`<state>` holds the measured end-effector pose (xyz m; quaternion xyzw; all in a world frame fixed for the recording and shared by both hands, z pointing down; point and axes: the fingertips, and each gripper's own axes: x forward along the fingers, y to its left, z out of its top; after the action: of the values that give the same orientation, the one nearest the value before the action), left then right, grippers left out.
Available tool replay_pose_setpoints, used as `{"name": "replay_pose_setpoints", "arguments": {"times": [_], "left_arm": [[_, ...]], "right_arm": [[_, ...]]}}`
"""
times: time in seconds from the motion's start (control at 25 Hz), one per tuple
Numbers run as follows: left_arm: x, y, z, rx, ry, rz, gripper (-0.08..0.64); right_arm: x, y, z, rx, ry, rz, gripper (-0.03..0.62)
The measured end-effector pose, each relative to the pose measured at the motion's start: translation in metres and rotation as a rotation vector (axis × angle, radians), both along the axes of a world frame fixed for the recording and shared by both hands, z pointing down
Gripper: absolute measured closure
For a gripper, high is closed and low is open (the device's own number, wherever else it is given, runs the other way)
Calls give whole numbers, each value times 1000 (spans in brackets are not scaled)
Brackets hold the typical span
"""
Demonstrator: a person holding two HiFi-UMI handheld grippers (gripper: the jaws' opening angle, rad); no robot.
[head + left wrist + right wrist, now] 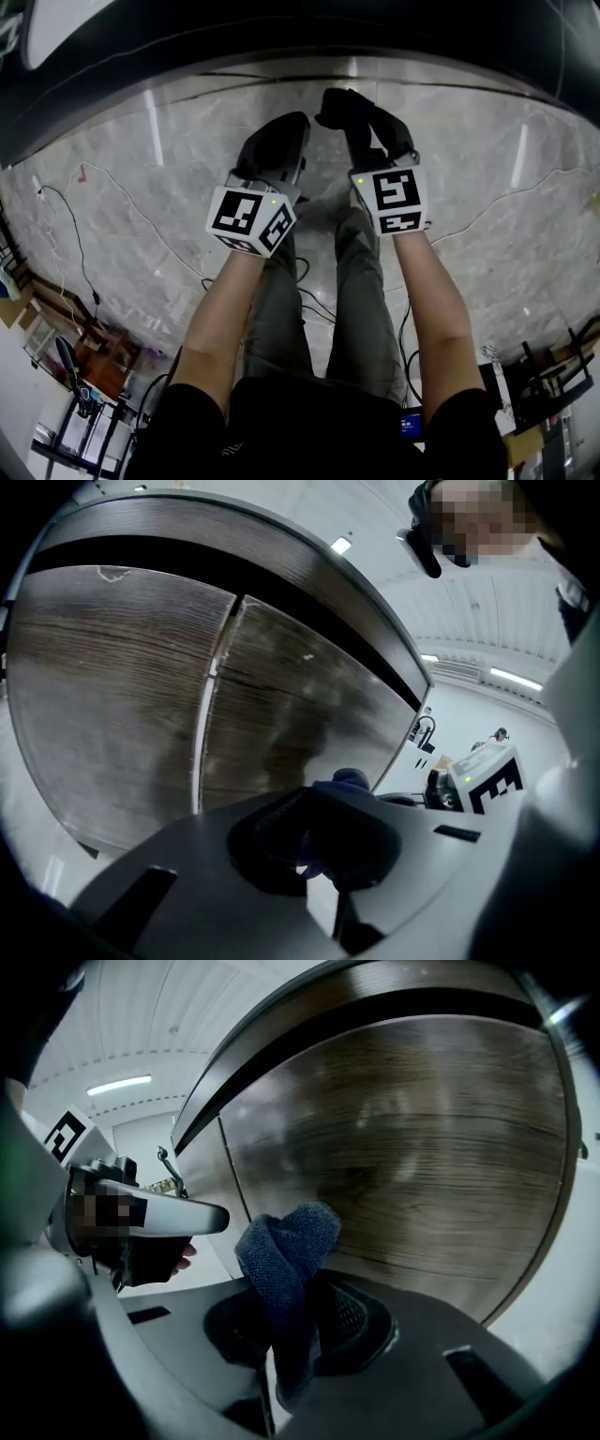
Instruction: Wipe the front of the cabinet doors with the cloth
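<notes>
Two wood-grain cabinet doors (112, 696) meet at a pale vertical seam (202, 733) in the left gripper view. One door (422, 1138) fills the right gripper view, close ahead. My right gripper (281, 1335) is shut on a dark blue cloth (286, 1241), which bunches up above its jaws. In the head view the cloth (339, 108) sits at the tip of the right gripper (366, 127), just below the dark cabinet (309, 42). My left gripper (281, 141) is beside it, jaws together and nothing gripped (314, 855). A bit of the cloth (345, 780) shows past its tips.
A marble floor (497, 187) lies below, crossed by thin cables (122, 211). Cluttered shelves and gear (75, 366) stand at lower left, and black stands (544, 384) at lower right. The person's legs (361, 281) are under the grippers.
</notes>
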<state>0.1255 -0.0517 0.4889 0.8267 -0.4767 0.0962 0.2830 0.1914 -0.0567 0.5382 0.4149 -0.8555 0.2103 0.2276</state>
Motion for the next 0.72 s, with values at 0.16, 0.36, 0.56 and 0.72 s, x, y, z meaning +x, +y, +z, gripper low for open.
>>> {"name": "replay_pose_setpoints", "arguments": {"times": [0.16, 0.36, 0.56, 0.72], "left_arm": [[-37, 5, 5, -10, 0, -43, 551], [-77, 11, 15, -15, -9, -74, 551], [-109, 16, 29, -14, -43, -77, 551], [-122, 15, 38, -11, -51, -83, 551]], "right_arm": [[-36, 0, 6, -3, 4, -33, 522], [-72, -1, 20, -2, 32, -70, 522], [-104, -2, 40, 6, 54, -103, 522], [-120, -8, 49, 23, 68, -115, 522]]}}
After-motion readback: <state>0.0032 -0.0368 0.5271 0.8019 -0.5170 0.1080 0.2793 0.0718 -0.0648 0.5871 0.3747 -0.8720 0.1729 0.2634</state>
